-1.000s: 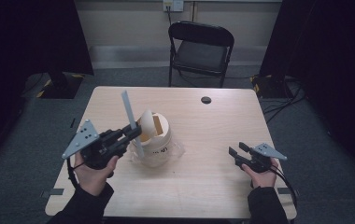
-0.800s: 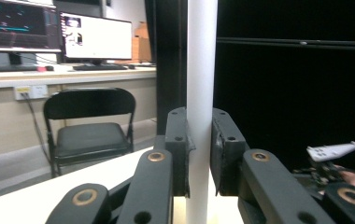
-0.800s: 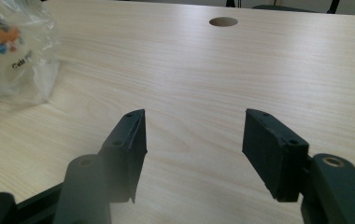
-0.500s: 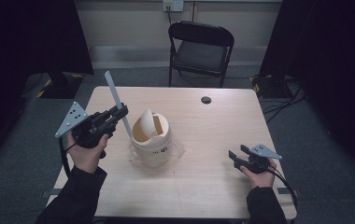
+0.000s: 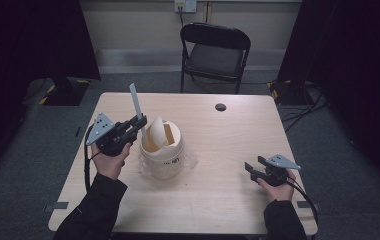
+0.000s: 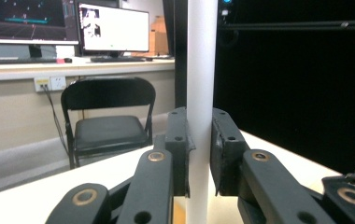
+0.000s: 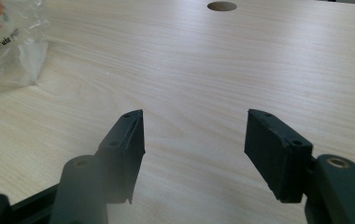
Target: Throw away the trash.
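Stick-handling looks to be the step in hand: the left gripper (image 5: 139,121), left of centre in the high view, has its jaws clamped on a pale flat stick (image 5: 136,104) rising beside the white tub (image 5: 162,152). The right gripper (image 5: 251,168), lower right, rests with jaws apart. Next would likely mean steering the stick clear of the tub's rim.

Our left gripper (image 5: 137,122) is raised, jaws clamped together; our right gripper (image 5: 252,169) sits low, jaws spread wide.
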Available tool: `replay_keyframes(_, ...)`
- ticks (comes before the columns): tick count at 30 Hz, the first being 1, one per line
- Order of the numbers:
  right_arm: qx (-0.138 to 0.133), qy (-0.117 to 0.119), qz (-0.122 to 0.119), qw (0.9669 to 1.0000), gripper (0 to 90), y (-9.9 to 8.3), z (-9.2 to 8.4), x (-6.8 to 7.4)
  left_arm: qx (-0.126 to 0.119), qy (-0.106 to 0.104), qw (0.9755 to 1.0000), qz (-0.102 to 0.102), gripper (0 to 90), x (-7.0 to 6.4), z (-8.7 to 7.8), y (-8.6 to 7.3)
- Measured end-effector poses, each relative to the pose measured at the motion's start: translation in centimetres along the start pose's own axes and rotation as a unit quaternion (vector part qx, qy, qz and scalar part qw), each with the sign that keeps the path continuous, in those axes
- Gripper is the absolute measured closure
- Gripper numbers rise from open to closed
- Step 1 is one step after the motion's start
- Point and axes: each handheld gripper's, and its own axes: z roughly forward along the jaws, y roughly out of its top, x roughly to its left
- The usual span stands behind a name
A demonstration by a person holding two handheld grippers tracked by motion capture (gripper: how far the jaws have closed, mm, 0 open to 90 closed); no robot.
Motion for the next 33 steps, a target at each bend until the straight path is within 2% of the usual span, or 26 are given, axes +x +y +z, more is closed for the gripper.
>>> replay_keyframes(3,0.000,-0.001,0.000,1.0000,38.0,0.0,0.0,0.0,0.013,0.001,0.9999,-0.001,79.2,0.1,0.2,-0.9)
replay_keyframes(5,0.001,-0.002,0.001,1.0000,37.8,0.0,0.0,0.0,0.025,0.003,0.9997,0.007,78.7,0.2,0.3,-1.3)
replay_keyframes(9,0.002,-0.003,0.002,1.0000,37.5,0.0,0.0,0.0,0.034,0.002,0.9994,-0.003,78.1,0.3,0.3,-2.3)
replay_keyframes(10,0.003,-0.003,0.003,1.0000,37.3,0.0,0.0,0.0,0.049,0.002,0.9988,-0.001,75.6,0.3,0.3,-2.6)
replay_keyframes(14,0.002,-0.003,0.002,1.0000,37.0,0.0,0.0,-0.1,0.042,0.001,0.9991,-0.011,70.5,0.3,-0.1,-2.7)
replay_keyframes(20,0.005,-0.004,0.003,1.0000,36.7,0.0,0.0,-0.1,0.031,0.016,0.9992,-0.018,58.5,1.1,-3.0,-2.2)
replay_keyframes(23,0.007,-0.005,0.004,1.0000,36.0,0.0,0.0,-0.2,0.051,0.034,0.9980,-0.013,53.4,1.8,-5.0,-2.8)
replay_keyframes(26,0.016,-0.008,0.004,0.9998,35.6,-0.1,-0.1,-0.2,0.083,0.050,0.9952,-0.017,50.4,2.7,-6.9,-4.2)
replay_keyframes(27,0.022,-0.009,0.003,0.9997,35.3,-0.1,-0.1,-0.2,0.109,0.061,0.9919,-0.026,48.6,3.2,-8.0,-5.6)
replay_keyframes(28,0.023,-0.010,0.002,0.9997,35.2,-0.1,-0.1,-0.2,0.109,0.061,0.9919,-0.026,47.7,3.2,-8.0,-5.6)
replay_keyframes(30,0.024,-0.010,0.003,0.9996,34.9,-0.1,-0.1,-0.2,0.140,0.067,0.9874,-0.032,47.1,3.7,-9.2,-7.2)
replay_keyframes(31,0.026,-0.011,0.003,0.9996,34.8,-0.1,-0.1,-0.3,0.158,0.072,0.9842,-0.035,45.7,3.9,-9.6,-7.9)
replay_keyframes(33,0.028,-0.011,0.002,0.9995,34.4,-0.1,-0.1,-0.3,0.179,0.081,0.9796,-0.043,44.2,4.2,-10.4,-9.1)
